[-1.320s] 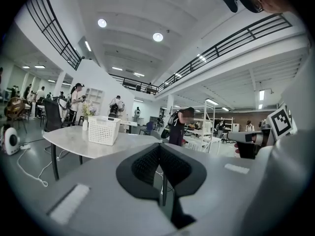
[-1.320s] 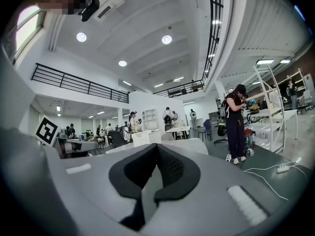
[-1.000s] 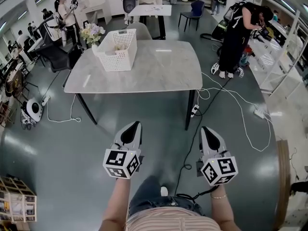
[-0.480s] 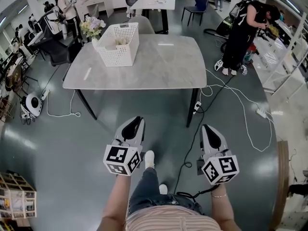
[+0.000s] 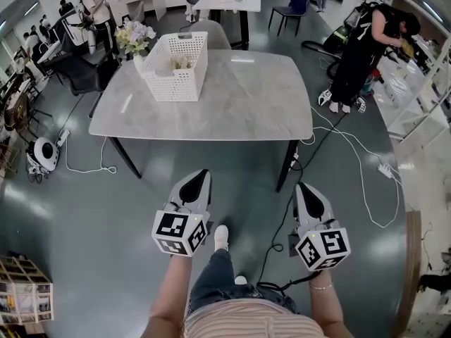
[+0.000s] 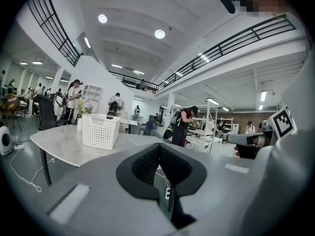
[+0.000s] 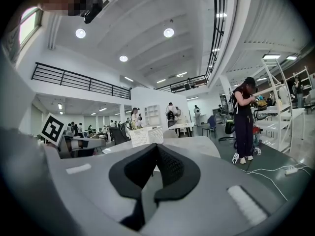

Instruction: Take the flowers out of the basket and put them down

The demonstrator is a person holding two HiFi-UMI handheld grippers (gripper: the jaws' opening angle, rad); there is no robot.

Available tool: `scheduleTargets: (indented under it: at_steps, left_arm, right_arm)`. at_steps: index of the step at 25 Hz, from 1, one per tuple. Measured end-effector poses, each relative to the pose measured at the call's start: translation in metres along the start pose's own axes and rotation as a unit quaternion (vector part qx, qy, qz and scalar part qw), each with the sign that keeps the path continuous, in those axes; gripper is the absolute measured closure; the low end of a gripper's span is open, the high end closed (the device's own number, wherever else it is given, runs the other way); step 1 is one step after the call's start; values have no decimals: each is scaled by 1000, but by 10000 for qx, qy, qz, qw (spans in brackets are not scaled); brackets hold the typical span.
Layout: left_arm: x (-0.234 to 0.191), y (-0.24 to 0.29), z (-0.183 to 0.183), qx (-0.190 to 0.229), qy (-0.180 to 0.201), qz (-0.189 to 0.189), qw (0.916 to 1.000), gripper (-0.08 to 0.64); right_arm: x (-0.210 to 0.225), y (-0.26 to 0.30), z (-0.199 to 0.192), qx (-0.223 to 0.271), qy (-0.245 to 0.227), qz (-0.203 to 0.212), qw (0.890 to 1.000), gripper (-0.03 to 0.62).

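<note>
A white lattice basket [image 5: 173,67] stands at the far left of the grey table [image 5: 211,115], with pale flowers [image 5: 179,62] lying inside it. My left gripper [image 5: 198,177] and right gripper [image 5: 304,191] hang side by side over the floor, short of the table's near edge. Both are shut and hold nothing. The left jaws have just closed with nothing between them. In the left gripper view the left gripper [image 6: 158,146] points past the basket [image 6: 100,131]. In the right gripper view the basket [image 7: 146,135] shows just above the right gripper [image 7: 156,146].
A bouquet in a vase [image 5: 134,37] stands by the basket's far left side. A person in black [image 5: 359,48] bends over shelves right of the table. White cables [image 5: 345,143] trail over the floor there. A chair [image 5: 208,32] sits behind the table.
Both grippers and the view have come nearer to the table, which now looks larger and lies lower in the picture. A foot has stepped forward between the grippers.
</note>
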State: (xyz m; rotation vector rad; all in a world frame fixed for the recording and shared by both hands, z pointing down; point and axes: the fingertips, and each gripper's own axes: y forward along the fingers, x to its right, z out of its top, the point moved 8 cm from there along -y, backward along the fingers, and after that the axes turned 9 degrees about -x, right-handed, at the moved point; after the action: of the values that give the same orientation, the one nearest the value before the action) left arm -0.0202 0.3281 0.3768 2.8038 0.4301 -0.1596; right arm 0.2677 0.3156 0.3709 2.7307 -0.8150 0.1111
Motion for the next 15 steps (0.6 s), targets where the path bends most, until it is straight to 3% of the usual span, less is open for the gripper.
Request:
scheduleTargets:
  at_steps: [15]
  left_arm:
    - [-102, 71, 31, -174, -122, -16, 9998, 543]
  right_arm:
    - [-9, 124, 34, -104, 31, -52, 9999, 586]
